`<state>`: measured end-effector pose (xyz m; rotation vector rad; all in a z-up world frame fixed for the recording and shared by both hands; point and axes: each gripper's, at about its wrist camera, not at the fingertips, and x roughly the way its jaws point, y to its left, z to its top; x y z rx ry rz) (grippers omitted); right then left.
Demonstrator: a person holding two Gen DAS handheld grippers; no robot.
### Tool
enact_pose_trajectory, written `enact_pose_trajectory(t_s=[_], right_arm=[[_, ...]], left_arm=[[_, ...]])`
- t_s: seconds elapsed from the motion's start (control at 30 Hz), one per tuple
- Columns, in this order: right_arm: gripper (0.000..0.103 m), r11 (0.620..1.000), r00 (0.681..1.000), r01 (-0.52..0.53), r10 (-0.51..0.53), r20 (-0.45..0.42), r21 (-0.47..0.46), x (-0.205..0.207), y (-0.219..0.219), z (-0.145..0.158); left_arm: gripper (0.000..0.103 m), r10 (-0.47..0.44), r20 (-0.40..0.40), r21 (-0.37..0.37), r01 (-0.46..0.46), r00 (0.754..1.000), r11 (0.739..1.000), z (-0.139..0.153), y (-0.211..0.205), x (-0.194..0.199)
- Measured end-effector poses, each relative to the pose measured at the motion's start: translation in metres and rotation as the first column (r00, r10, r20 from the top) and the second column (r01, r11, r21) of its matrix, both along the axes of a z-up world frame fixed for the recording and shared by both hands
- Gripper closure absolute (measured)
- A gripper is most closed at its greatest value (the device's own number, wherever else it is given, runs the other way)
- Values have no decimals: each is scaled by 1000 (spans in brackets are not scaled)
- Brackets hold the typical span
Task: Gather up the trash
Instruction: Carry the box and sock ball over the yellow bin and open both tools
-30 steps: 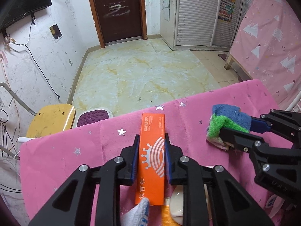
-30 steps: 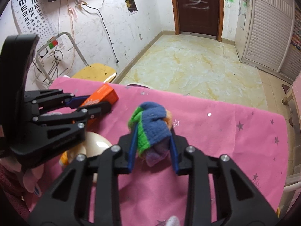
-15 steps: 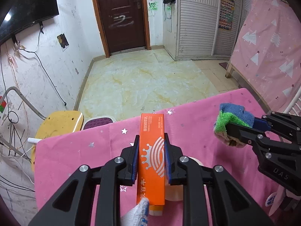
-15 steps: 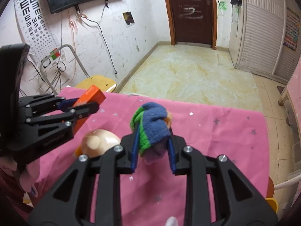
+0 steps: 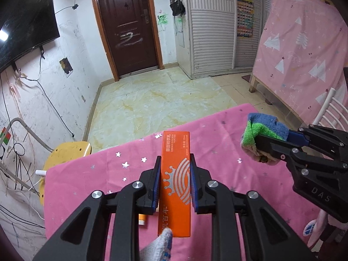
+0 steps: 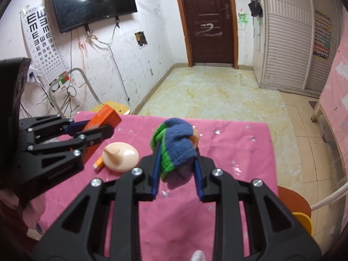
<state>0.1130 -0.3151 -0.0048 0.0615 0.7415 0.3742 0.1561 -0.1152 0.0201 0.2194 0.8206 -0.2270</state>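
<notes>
**Both claws loaded above the pink table**

Your left view alone shows the box's [image 5: 175, 180] printed face: orange, with a white crown and arcs, running lengthwise away from you between the pads. It also shows a gloved fingertip [image 5: 165, 239] touching the box's near end, and a small orange-and-white tube [image 5: 142, 219] on the cloth under the left finger. Your right view alone shows a beige dome-shaped thing [image 6: 120, 157] lying on the table [image 6: 235, 143] left of the claw, with that tube [image 6: 98, 164] just beside it, and an eye chart [image 6: 40, 43] and a TV [image 6: 91, 2] on the far left wall.

Your left claw [image 5: 175, 171] pinches the box by its long sides, jaws narrow, the box off the cloth. Your right claw [image 6: 176, 169] pinches a balled rag [image 6: 177, 149], blue and green with a paler part underneath; it bulges out past the blue pads and is clear of the table. Each view shows the other claw from the side, well apart, each with its load.
</notes>
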Motion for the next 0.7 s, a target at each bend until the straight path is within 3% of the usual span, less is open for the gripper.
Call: enact_pose_trajectory(t_s=[0.7], right_arm=[[78, 982, 982, 178, -181, 48, 59, -69, -114, 5]], left_arm=[[88, -173, 20, 16, 172, 985, 985, 9, -124, -58]])
